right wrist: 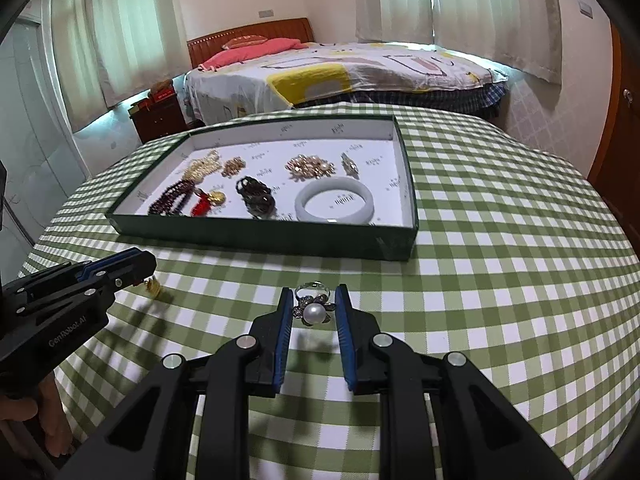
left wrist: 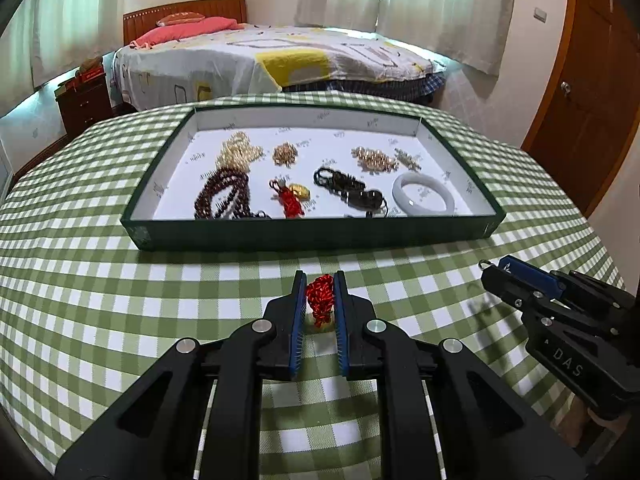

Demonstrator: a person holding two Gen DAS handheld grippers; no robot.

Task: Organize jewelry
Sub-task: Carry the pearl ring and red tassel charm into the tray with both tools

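Gripping red knotted charm [left wrist: 320,300] in left jaws, pearl ring [right wrist: 313,308] in right jaws

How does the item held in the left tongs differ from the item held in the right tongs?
The left tongs grip a red knotted cord charm; the right tongs grip a silver pearl ring. The charm is soft braided thread; the ring is hard metal with a round white pearl. Both are clamped above the checked tablecloth, outside the tray.

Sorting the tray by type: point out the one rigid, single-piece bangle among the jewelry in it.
The white bangle, a smooth solid ring lying flat in the tray at its near right corner. Everything else there is beaded, knotted or clustered, such as the dark red beads.
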